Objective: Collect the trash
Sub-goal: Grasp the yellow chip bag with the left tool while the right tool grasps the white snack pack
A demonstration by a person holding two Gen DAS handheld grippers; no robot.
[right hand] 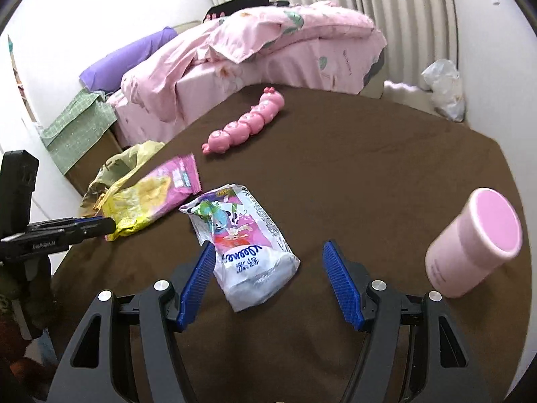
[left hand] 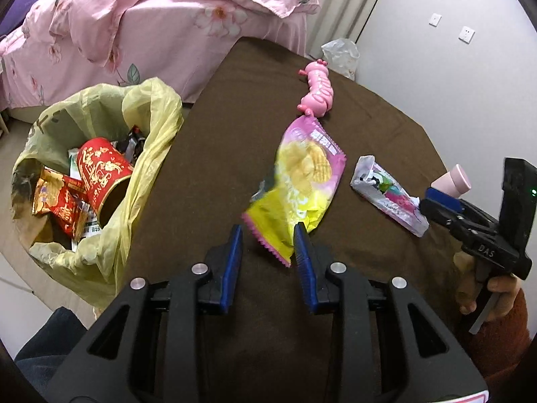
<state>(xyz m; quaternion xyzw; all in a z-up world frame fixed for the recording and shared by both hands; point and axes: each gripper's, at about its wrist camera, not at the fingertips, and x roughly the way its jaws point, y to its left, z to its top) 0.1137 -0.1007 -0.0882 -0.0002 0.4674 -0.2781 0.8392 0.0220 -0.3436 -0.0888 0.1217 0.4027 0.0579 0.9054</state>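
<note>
A pink and yellow snack bag point(left hand: 302, 181) lies on the brown table point(left hand: 214, 154). My left gripper point(left hand: 268, 231) is open, its right finger touching the bag's near end. The bag also shows in the right wrist view point(right hand: 154, 194). A white and pink wrapper point(right hand: 245, 245) lies flattened between the fingers of my open right gripper point(right hand: 268, 252); it also shows in the left wrist view point(left hand: 389, 194). A bin lined with a yellow bag point(left hand: 100, 181) stands left of the table, holding a red cup and red wrappers.
A pink caterpillar toy point(right hand: 248, 121) lies at the table's far side. A pink cup point(right hand: 473, 245) lies on its side at the right. A bed with pink bedding point(right hand: 268, 43) stands behind. A crumpled clear plastic bag point(right hand: 443, 87) lies by the wall.
</note>
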